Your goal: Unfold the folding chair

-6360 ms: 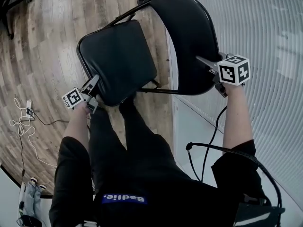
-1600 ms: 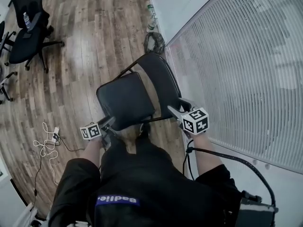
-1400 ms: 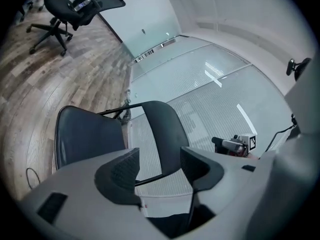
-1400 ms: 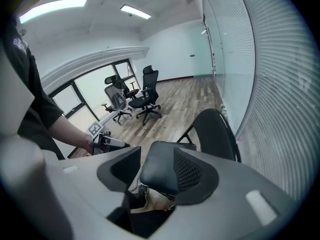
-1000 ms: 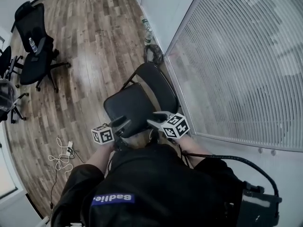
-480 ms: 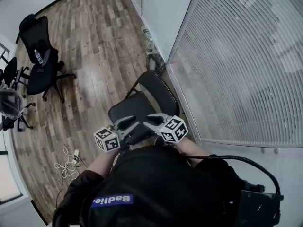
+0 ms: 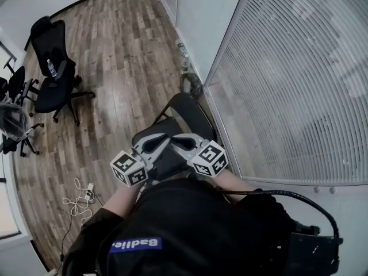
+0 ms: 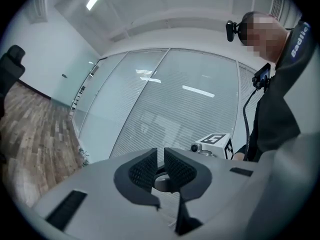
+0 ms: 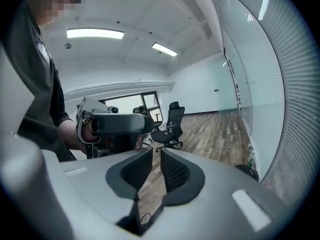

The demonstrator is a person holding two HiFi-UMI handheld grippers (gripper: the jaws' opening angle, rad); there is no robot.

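The black folding chair stands unfolded on the wood floor below me, its seat partly hidden by both grippers. My left gripper and right gripper are raised clear of the chair, close together, tips pointing towards each other. In the left gripper view the left gripper has just been closing to a narrow slit, with nothing between its pads. The right gripper has also just been closing to a thin gap and holds nothing. Neither touches the chair.
A slatted blind wall runs along the right, next to the chair. Black office chairs stand at the far left. A white cable tangle lies on the floor at left, a dark coil and a bottle by the wall.
Both grippers have risen away from the chair and come together in front of the person. Their jaws have narrowed. The chair looks smaller and farther below.
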